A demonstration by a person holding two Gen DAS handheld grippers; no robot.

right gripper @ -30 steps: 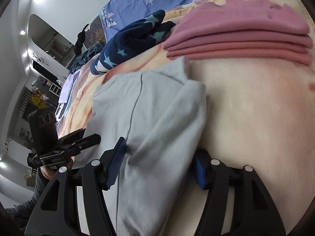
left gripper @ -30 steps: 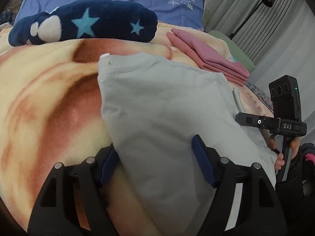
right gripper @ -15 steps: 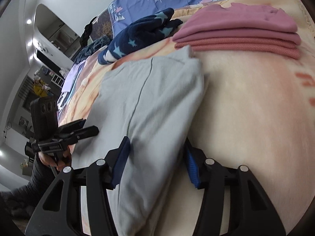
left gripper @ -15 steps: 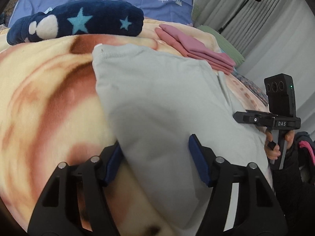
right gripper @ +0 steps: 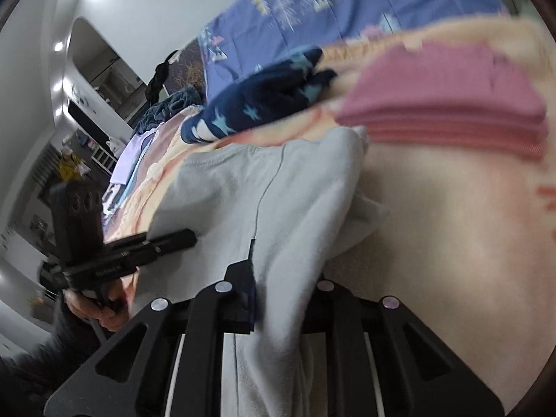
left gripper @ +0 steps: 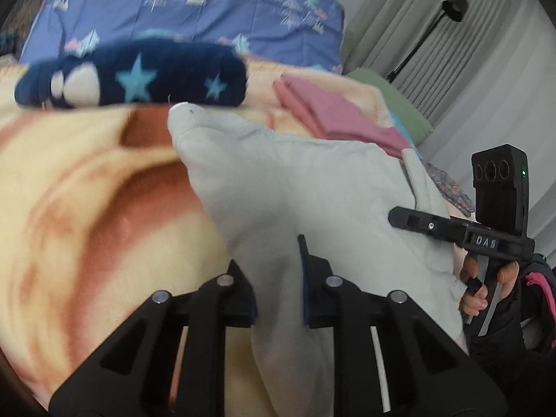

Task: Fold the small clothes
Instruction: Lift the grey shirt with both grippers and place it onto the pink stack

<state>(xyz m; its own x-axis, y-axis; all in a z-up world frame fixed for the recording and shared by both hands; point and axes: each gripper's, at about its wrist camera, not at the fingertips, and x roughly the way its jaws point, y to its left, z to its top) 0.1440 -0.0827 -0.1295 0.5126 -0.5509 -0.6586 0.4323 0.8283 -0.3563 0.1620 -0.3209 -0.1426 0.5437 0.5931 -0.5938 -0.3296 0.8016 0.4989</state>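
I am viewing a plush blanket (left gripper: 87, 208), cream with soft rust-brown swirls, which is covering the bed and serving as the reference surface. Beyond the blanket's far edge, a smooth blue sheet (left gripper: 215, 10) printed with small tree shapes is lying flat.

On the blanket, nearest me, the grey garment (left gripper: 295, 187) is lying as a broad matte knit panel with a stitched hem; its near edge is bunching upward into ridges where I am gripping it. At the blanket's far side, a navy fleece item (left gripper: 146, 80) with pale blue stars is resting as a thick fuzzy roll. Beside it, also on the blanket, a stack of pink clothes (right gripper: 448, 104) is sitting in flat ribbed layers.

I am closing the left gripper (left gripper: 278, 264) on the grey garment's near left edge; the blue-padded fingers are narrow, with cloth pinched between them. I am closing the right gripper (right gripper: 288, 278) on the near right edge likewise, fingers narrow and fabric gathered between them.
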